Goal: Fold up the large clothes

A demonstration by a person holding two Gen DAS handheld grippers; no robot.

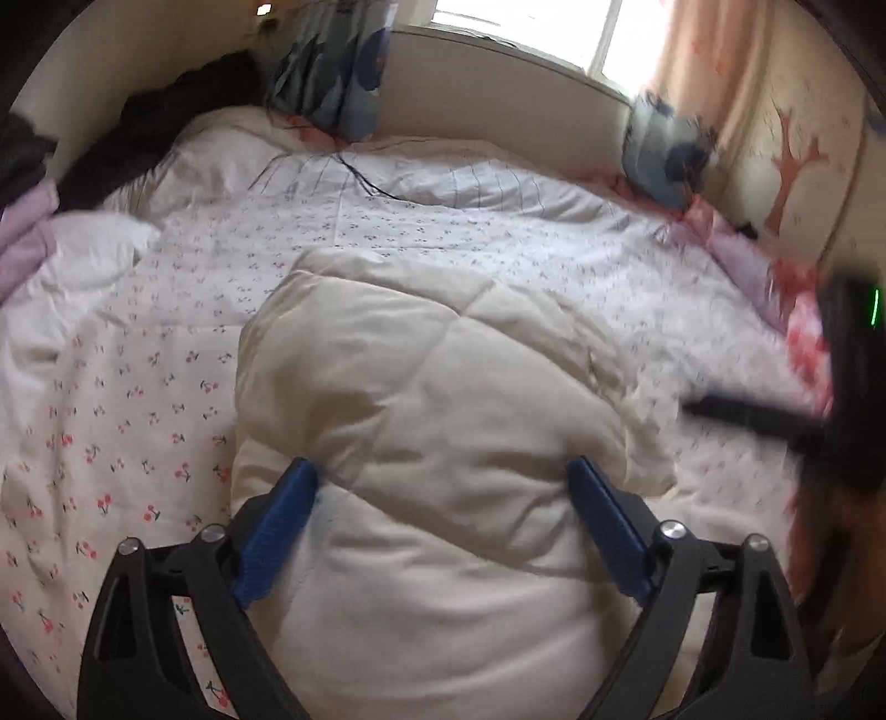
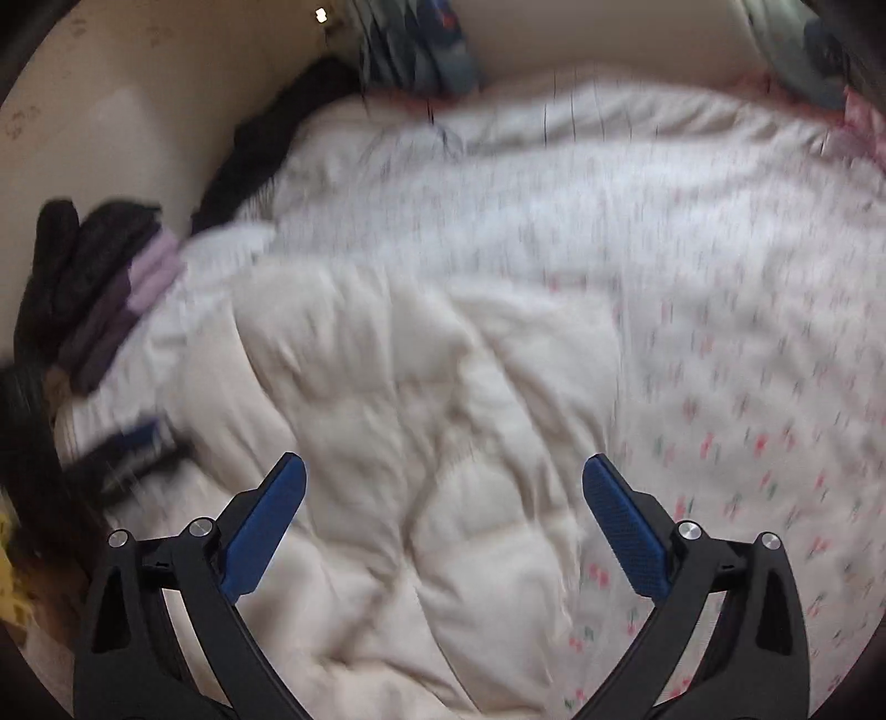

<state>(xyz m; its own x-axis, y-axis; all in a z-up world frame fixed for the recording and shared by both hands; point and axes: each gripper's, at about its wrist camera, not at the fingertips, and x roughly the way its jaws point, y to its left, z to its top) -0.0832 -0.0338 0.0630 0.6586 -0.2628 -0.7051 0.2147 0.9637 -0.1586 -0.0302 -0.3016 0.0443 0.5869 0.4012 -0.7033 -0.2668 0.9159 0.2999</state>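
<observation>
1. A cream padded coat (image 1: 432, 421) lies bunched in the middle of the bed, on a white cover printed with small cherries (image 1: 138, 443).
2. The left gripper (image 1: 443, 471) hangs low over the near end of the coat with its two blue fingers (image 1: 277, 526) spread wide; the padding bulges up between them, but they do not pinch it.
3. The right gripper (image 2: 443, 471) is also spread wide with nothing between its fingers (image 2: 626, 526), and hovers over the coat's (image 2: 376, 421) quilted panels; this view is smeared by motion, so I cannot tell whether it touches the cloth.
4. In the left wrist view the right gripper appears as a dark blurred shape at the bed's right edge.
5. A stack of folded dark and lilac clothes (image 2: 99, 299) sits at the left edge of the bed, against the wall.
6. Two blue patterned pillows (image 1: 332, 72) lean at the far edge, under the window (image 1: 526, 27).
7. A thin black cable (image 1: 362, 177) trails across the cover near the far edge.
8. A pink floral blanket (image 1: 775, 277) runs along the right edge.
</observation>
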